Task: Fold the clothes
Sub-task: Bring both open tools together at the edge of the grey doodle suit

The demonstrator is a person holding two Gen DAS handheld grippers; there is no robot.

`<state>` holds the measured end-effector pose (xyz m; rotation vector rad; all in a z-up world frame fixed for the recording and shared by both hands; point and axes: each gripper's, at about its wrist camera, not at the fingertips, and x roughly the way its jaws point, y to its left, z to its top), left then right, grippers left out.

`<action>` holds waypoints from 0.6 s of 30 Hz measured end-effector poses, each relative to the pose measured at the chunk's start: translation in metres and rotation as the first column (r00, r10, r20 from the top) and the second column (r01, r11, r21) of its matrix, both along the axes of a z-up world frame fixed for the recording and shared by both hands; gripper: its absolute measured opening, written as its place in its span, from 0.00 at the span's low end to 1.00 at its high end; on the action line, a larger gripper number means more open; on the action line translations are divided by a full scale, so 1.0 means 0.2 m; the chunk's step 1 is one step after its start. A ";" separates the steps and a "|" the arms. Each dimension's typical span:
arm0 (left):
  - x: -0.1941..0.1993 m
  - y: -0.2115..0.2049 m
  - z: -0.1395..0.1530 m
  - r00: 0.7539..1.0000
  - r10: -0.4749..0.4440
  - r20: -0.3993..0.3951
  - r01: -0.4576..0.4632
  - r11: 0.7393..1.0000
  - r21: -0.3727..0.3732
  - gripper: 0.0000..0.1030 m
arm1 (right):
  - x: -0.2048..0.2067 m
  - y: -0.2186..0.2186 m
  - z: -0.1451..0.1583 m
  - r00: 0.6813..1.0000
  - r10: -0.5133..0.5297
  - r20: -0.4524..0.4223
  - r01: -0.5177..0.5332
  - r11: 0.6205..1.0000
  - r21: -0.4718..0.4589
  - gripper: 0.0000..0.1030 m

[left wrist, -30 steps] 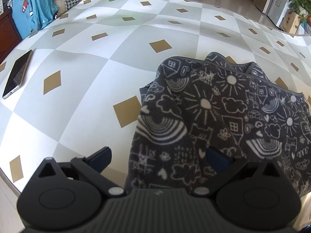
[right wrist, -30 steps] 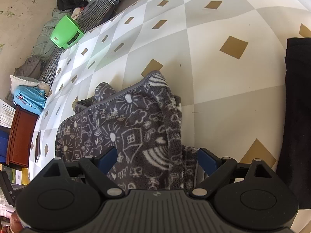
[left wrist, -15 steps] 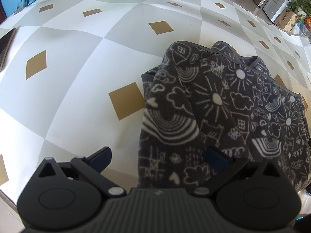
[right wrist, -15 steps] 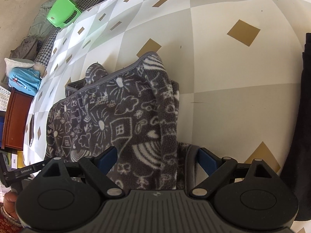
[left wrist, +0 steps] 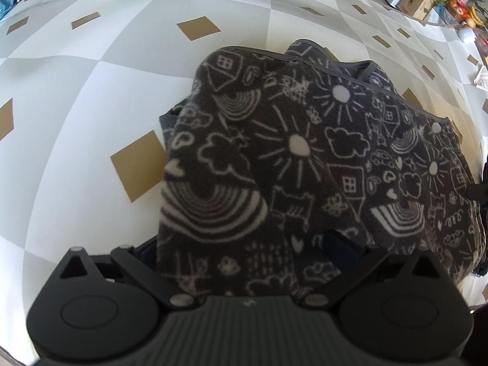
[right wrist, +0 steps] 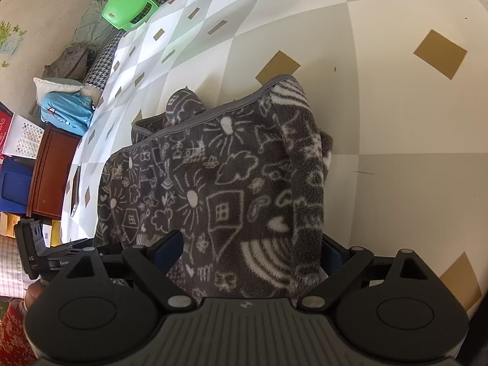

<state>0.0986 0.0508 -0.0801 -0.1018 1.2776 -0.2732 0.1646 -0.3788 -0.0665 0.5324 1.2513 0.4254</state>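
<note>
One work surface [left wrist: 91, 97], covered in a white-and-grey diamond check with tan squares. One dark grey fleece garment [left wrist: 292, 158], printed with white suns, clouds, houses and rainbows, lying bunched and partly doubled over at the near middle of that surface; grey binding runs along its far edge.

Left gripper [left wrist: 244, 244]: jaws spread wide, the garment's near left end lying between them; whether the pads press on it cannot be told. Right gripper [right wrist: 253, 244]: jaws spread wide, the garment's near right end between them, pads not seen pressing.

Green plastic stool [right wrist: 129, 4], far left, off the surface. Blue bundle [right wrist: 67, 113], left, on a red-brown cabinet [right wrist: 52, 174].
</note>
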 end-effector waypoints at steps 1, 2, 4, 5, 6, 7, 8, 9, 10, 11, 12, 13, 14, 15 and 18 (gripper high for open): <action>0.00 -0.01 0.00 1.000 -0.015 0.003 0.015 1.000 -0.003 1.00 | 0.00 0.01 0.00 1.000 0.011 0.004 -0.011 1.000 0.002 0.90; 0.01 -0.03 0.00 1.000 -0.029 0.007 0.029 1.000 -0.008 1.00 | 0.01 0.01 0.00 1.000 0.021 0.009 -0.021 1.000 0.003 0.91; 0.01 -0.06 0.00 0.999 -0.048 0.013 0.048 0.999 -0.012 1.00 | 0.01 0.03 0.00 0.999 0.045 0.021 -0.045 0.999 0.000 0.92; 0.02 -0.07 0.00 0.999 -0.052 0.015 0.052 0.999 -0.013 1.00 | 0.02 0.04 0.00 0.998 0.054 0.026 -0.054 0.999 0.001 0.93; 0.02 -0.08 0.00 0.998 -0.056 0.016 0.056 0.998 -0.014 1.00 | 0.02 0.05 0.00 0.998 0.063 0.032 -0.063 0.998 0.002 0.93; 0.03 -0.09 0.01 0.998 -0.057 0.017 0.057 0.998 -0.019 1.00 | 0.02 0.06 -0.01 0.997 0.070 0.037 -0.071 0.997 0.009 0.93; 0.03 -0.09 0.01 0.998 -0.058 0.018 0.059 0.998 -0.032 1.00 | 0.03 0.07 -0.01 0.996 0.076 0.039 -0.077 0.997 0.020 0.93; 0.04 -0.10 0.01 0.998 -0.060 0.019 0.061 0.997 -0.045 1.00 | 0.03 0.08 -0.01 0.996 0.081 0.043 -0.082 0.996 0.029 0.93; 0.05 -0.11 0.01 0.998 -0.061 0.020 0.062 0.996 -0.058 1.00 | 0.03 0.09 -0.02 0.995 0.087 0.046 -0.088 0.996 0.032 0.93; 0.05 -0.12 0.01 0.998 -0.063 0.021 0.064 0.996 -0.069 1.00 | 0.04 0.11 -0.02 0.994 0.095 0.049 -0.097 0.995 0.034 0.93; 0.06 -0.12 0.01 0.998 -0.064 0.021 0.066 0.995 -0.080 1.00 | 0.04 0.12 -0.02 0.993 0.105 0.052 -0.107 0.993 0.040 0.93; 0.06 -0.14 0.01 0.997 -0.069 0.024 0.071 0.993 -0.089 1.00 | 0.04 0.14 -0.02 0.992 0.113 0.053 -0.116 0.992 0.048 0.93; 0.06 -0.16 0.01 0.997 -0.078 0.026 0.080 0.993 -0.092 1.00 | 0.04 0.16 -0.02 0.991 0.120 0.054 -0.123 0.991 0.050 0.93; 0.06 -0.18 0.01 0.996 -0.087 0.029 0.089 0.992 -0.095 1.00 | 0.05 0.18 -0.02 0.990 0.131 0.056 -0.134 0.990 0.053 0.93; 0.06 -0.24 0.01 0.993 -0.113 0.036 0.116 0.987 -0.109 1.00 | 0.05 0.26 -0.03 0.984 0.171 0.054 -0.175 0.981 0.083 0.91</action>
